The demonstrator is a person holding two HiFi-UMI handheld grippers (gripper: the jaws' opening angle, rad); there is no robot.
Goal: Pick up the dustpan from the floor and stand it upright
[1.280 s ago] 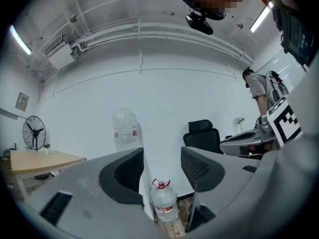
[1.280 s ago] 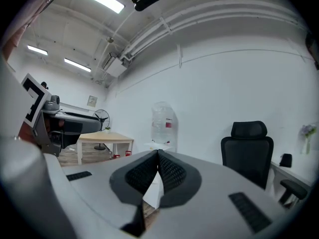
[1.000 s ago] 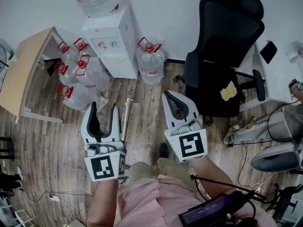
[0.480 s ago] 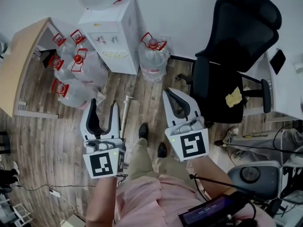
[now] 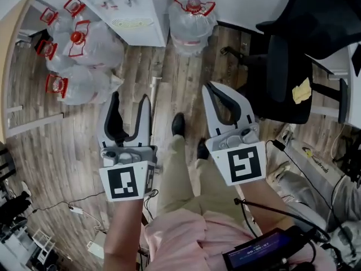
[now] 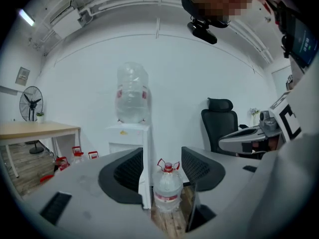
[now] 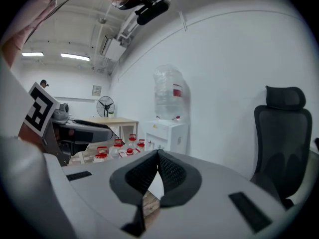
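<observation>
A pale long handle point(image 5: 154, 88) lies on the wooden floor ahead of my feet; it looks like the dustpan's, and its pan end is hidden behind my left gripper and leg. My left gripper point(image 5: 131, 97) hovers just left of the handle with its jaws open and empty. In the left gripper view the left gripper point(image 6: 162, 171) frames a water bottle point(image 6: 167, 190) far ahead. My right gripper point(image 5: 211, 88) is held to the right of my shoe point(image 5: 178, 124), its pads pressed together. The right gripper view shows the right gripper point(image 7: 158, 156) shut on nothing.
A white water dispenser point(image 5: 132, 10) stands at the wall, with one bottle point(image 5: 193, 13) beside it and several more point(image 5: 79, 55) to the left. A black office chair point(image 5: 293, 72) is at the right, a wooden desk point(image 5: 8, 66) at the left. A cable point(image 5: 73, 208) trails on the floor.
Both grippers have sunk toward the floor and moved forward. The person has stepped ahead, so the dispenser and bottles sit nearer the top edge. Neither gripper's jaws have visibly changed.
</observation>
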